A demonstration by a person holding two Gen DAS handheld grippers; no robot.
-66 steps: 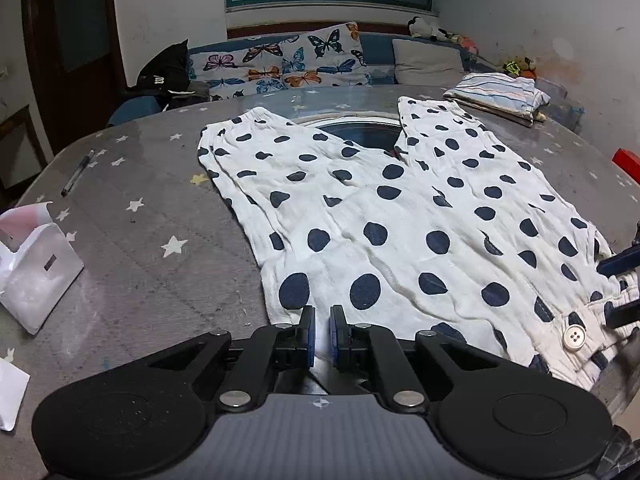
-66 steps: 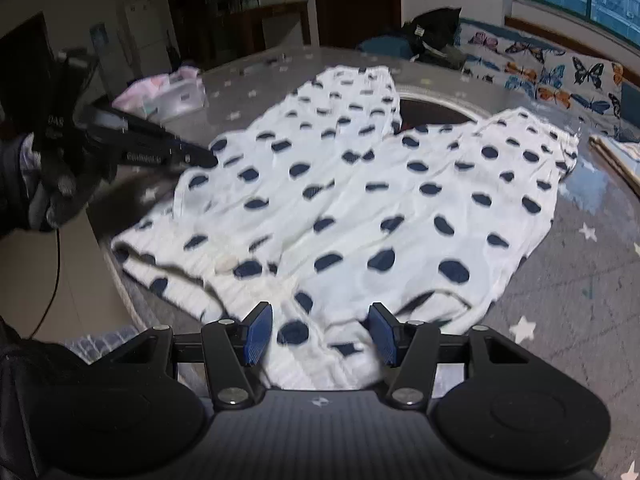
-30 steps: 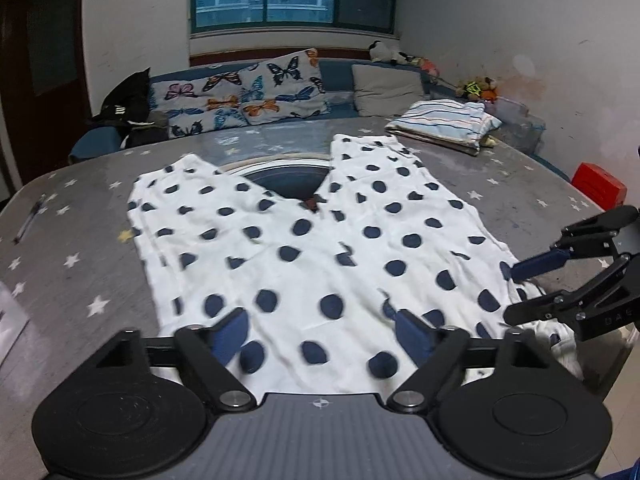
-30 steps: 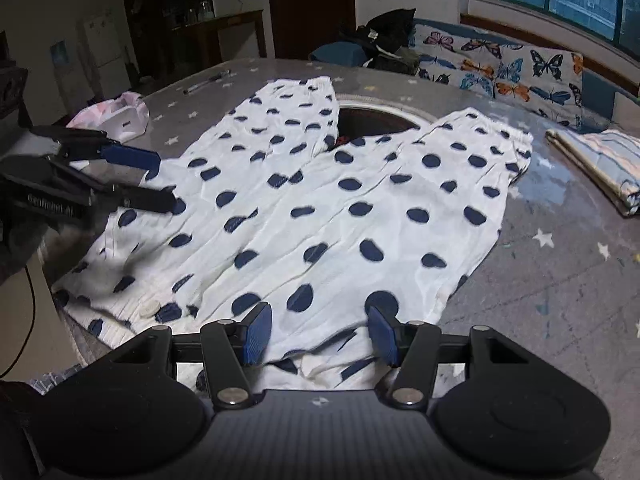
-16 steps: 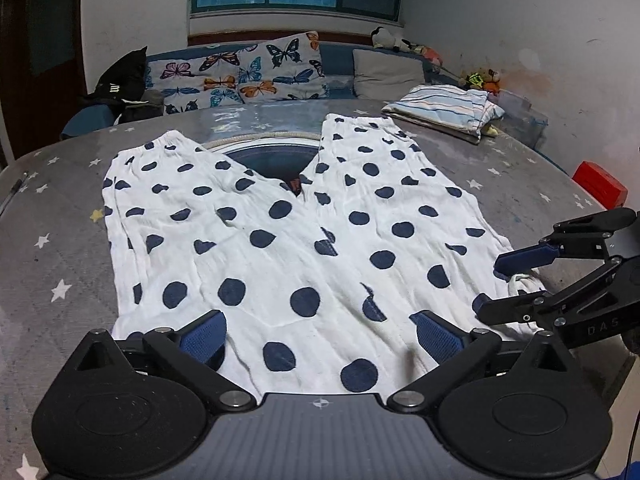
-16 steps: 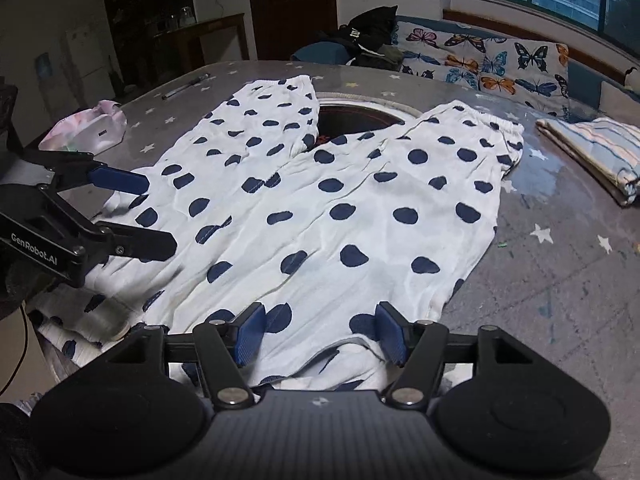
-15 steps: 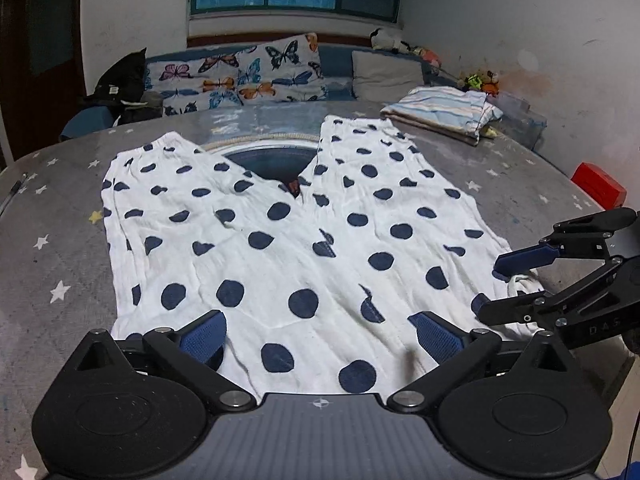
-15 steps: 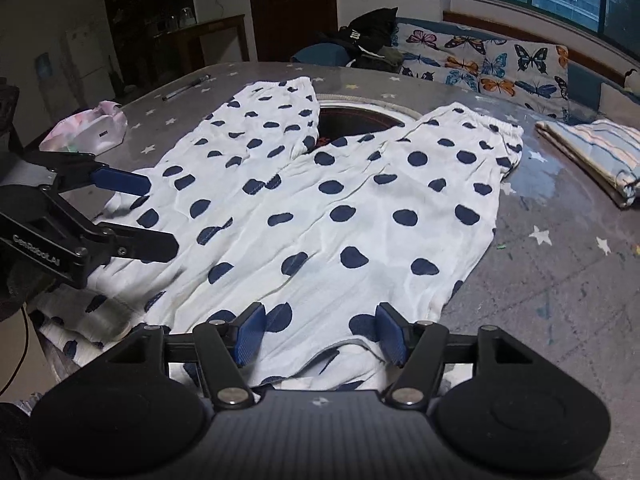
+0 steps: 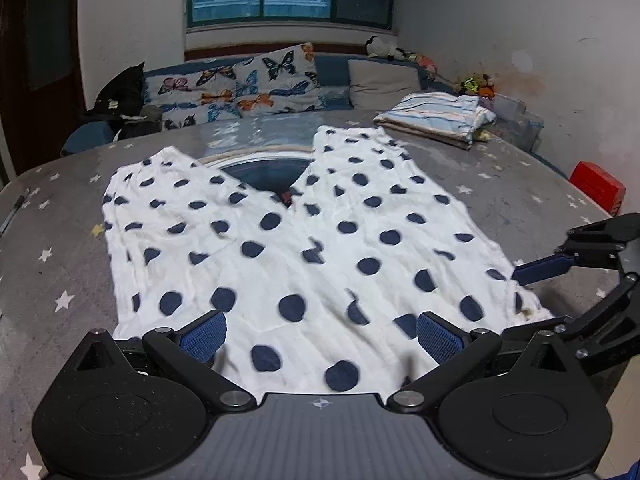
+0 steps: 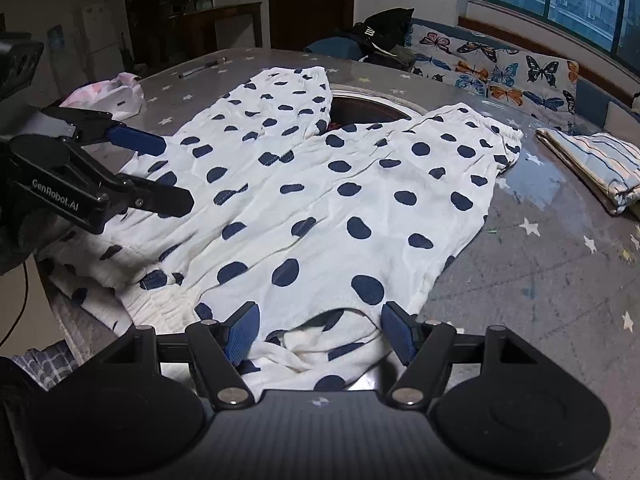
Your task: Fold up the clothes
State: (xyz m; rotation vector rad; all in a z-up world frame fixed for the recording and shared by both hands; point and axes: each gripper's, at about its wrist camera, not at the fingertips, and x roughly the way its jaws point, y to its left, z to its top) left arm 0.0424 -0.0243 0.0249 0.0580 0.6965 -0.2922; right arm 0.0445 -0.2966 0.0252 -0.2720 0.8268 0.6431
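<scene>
Trousers (image 9: 304, 248), thin, limp, dotted cotton, are lying flat on the table (image 9: 52, 280); both grippers (image 9: 320, 334) (image 10: 320, 330) are hovering, jaws apart, by the waistband (image 10: 160, 304), likely the best hold.

**Readable lettering**

One legible mark: "GenRobot.AI" in pale letters on the black side of the left gripper (image 10: 176, 176), seen from the right wrist view; white lettering on the black bag (image 10: 380, 30) at the sofa is too small to read.
</scene>
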